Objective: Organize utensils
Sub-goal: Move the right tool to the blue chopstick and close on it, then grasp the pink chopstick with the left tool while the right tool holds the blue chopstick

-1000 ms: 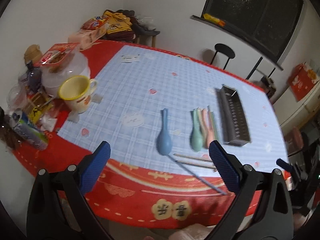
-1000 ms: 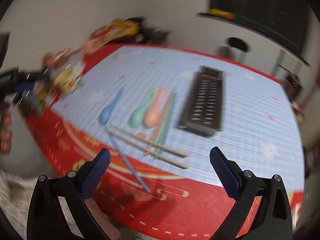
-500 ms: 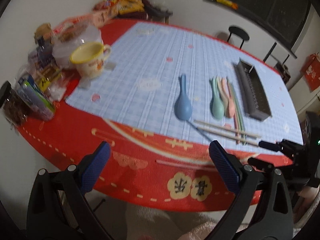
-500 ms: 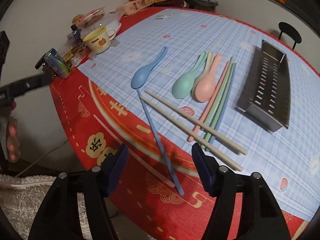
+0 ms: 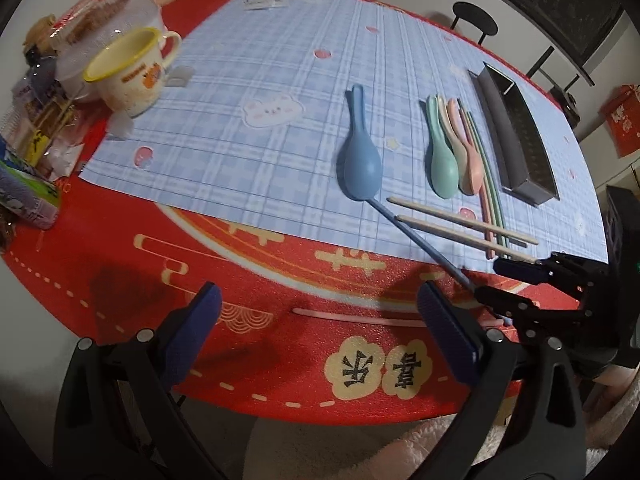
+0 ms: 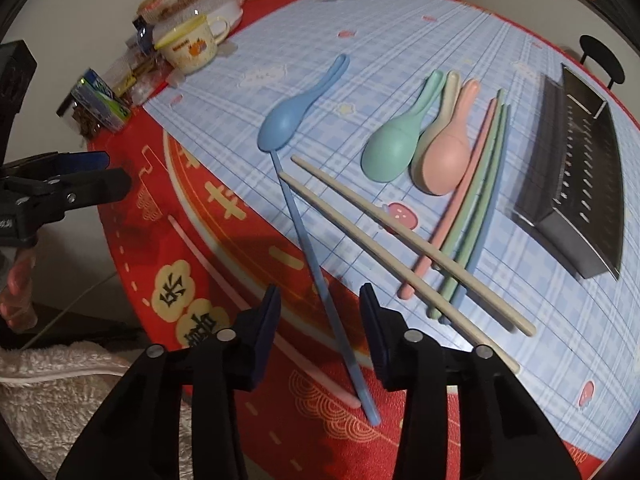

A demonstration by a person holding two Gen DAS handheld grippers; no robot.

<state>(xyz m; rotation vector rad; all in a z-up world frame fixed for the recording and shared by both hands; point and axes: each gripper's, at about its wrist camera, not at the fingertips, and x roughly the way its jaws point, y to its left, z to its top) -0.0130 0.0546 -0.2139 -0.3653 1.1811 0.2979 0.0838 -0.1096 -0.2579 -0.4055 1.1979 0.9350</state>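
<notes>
Flanking slim blue chopstick (image 6: 320, 280), padded fingers (image 6: 266, 320)

The near red strip of the table (image 5: 248, 280) lies open, save one pink chopstick (image 5: 360, 317) flat along it. The blue mat (image 5: 280, 92) is bare in the middle, between the mug (image 5: 130, 74) and the blue spoon (image 5: 360, 160). The left edge is crowded with packets and jars. To the right, spoons, crossed chopsticks and the metal holder (image 6: 576, 184) lie close together, with little room between them. A blue chopstick (image 6: 320, 280) runs between the right gripper's (image 6: 320, 316) narrowed jaws.
</notes>
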